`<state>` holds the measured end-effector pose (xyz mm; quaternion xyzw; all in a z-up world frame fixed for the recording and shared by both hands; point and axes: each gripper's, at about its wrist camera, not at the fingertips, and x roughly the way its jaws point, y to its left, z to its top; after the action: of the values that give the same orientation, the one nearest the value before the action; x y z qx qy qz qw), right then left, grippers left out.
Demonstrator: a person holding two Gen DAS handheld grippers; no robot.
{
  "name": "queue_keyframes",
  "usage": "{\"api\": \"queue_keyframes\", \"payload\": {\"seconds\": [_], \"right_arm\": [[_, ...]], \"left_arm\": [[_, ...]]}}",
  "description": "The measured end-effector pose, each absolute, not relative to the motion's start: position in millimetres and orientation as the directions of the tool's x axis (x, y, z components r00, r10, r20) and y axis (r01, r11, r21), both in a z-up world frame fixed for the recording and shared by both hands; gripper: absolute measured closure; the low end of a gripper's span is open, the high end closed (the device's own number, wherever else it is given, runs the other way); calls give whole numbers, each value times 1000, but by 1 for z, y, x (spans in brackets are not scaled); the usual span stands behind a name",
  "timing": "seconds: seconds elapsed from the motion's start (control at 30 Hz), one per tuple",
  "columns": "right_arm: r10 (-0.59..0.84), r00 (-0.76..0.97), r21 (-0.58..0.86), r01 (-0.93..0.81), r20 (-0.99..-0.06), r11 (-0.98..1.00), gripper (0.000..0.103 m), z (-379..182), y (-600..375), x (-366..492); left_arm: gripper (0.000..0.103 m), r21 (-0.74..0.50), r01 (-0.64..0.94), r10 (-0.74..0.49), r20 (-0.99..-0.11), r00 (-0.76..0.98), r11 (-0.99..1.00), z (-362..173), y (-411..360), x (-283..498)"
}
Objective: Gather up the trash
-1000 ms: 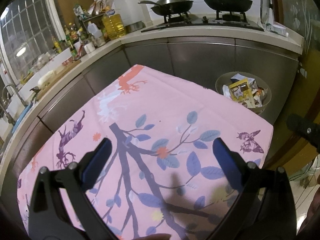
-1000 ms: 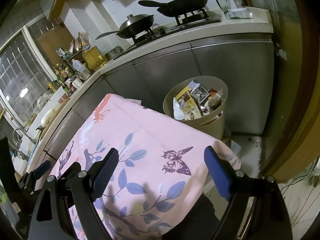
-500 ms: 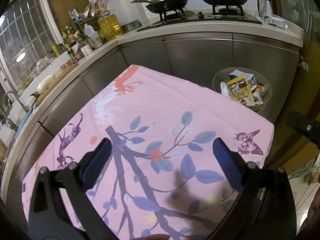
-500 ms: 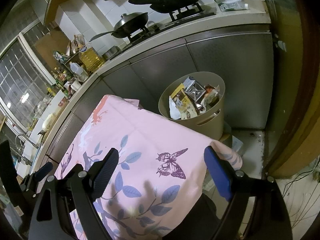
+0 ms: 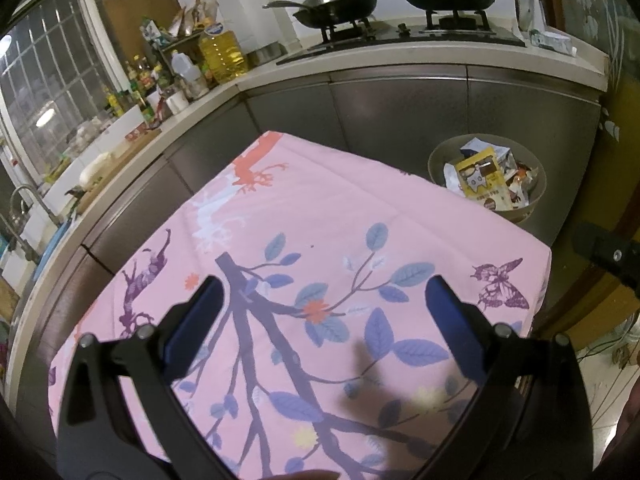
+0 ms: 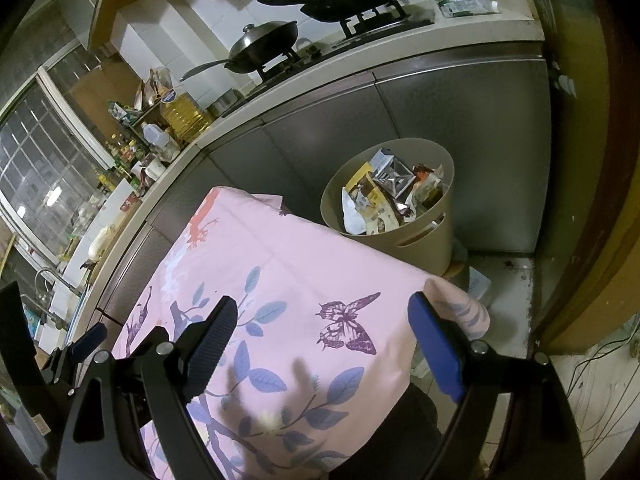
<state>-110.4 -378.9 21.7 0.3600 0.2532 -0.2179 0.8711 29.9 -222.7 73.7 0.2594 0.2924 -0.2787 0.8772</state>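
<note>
Both my tools hang empty above the pink cloth-covered tabletop (image 5: 328, 216): left tool (image 5: 324, 320) and right tool (image 6: 320, 344) each with fingers spread wide. No loose trash shows there; it sits heaped in the beige bin (image 6: 424, 240) beside the cabinets, presumably gathered for disposal.

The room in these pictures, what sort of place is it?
Most likely a home kitchen. Two pans sit on a gas stove set in a countertop, a big bottle of cooking oil stands among condiment bottles, and a bin full of food wrappers sits on the floor by the cabinets.
</note>
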Motion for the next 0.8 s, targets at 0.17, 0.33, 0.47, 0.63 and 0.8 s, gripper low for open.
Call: {"api": "queue_keyframes", "payload": {"seconds": [0.17, 0.33, 0.47, 0.63, 0.8], "right_arm": [[-190, 777, 518, 559, -600, 648, 19, 21, -374, -109], [-191, 778, 513, 555, -599, 654, 19, 24, -370, -108], [-190, 777, 509, 554, -600, 659, 19, 25, -367, -105], [-191, 776, 503, 553, -601, 664, 19, 26, -365, -104], [-190, 775, 502, 553, -602, 665, 19, 26, -365, -104]], "left_arm": [[6, 294, 635, -336, -652, 680, 714, 76, -218, 29], [6, 291, 635, -338, -652, 679, 715, 76, -216, 29], [6, 290, 635, -339, -650, 680, 716, 78, -214, 29], [6, 285, 635, -342, -650, 679, 718, 80, -211, 29], [6, 285, 634, -342, -650, 679, 718, 80, -211, 29]]}}
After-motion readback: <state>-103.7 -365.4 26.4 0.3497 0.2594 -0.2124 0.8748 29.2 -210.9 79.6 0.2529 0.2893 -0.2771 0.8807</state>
